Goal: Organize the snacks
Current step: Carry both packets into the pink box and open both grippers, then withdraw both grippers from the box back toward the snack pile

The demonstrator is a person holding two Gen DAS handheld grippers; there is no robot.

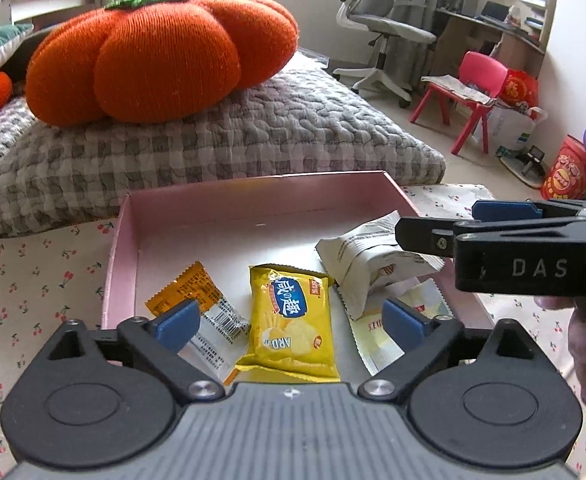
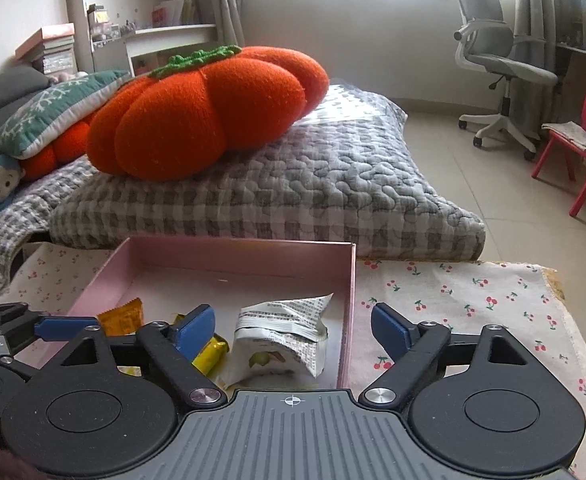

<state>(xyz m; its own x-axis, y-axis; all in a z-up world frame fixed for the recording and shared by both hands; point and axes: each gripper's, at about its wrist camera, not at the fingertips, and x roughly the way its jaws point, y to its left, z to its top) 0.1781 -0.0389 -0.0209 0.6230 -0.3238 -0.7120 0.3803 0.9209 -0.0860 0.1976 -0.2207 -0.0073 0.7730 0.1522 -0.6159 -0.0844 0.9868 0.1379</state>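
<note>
A shallow pink box (image 1: 253, 196) (image 2: 229, 250) sits on a cherry-print cloth and holds several snack packets. In the left wrist view a yellow cracker packet (image 1: 293, 320) lies between the wide-apart pads of my left gripper (image 1: 291, 322), untouched by them. An orange sachet (image 1: 183, 290) (image 2: 123, 316) lies to its left. A white crumpled packet (image 1: 367, 258) (image 2: 281, 336) rests at the right, over a pale flat sachet (image 1: 377, 340). My right gripper (image 2: 293, 330) stands open above the white packet and the box's right wall; its fingers (image 1: 425, 234) reach in from the right.
The cherry-print cloth (image 2: 473, 292) covers the table, with its edge at the right. Behind the box lies a grey checked quilt (image 1: 233, 132) bearing a big orange pumpkin cushion (image 1: 161, 52). A grey office chair (image 2: 505, 72) and a red child's chair (image 1: 473, 92) stand on the floor beyond.
</note>
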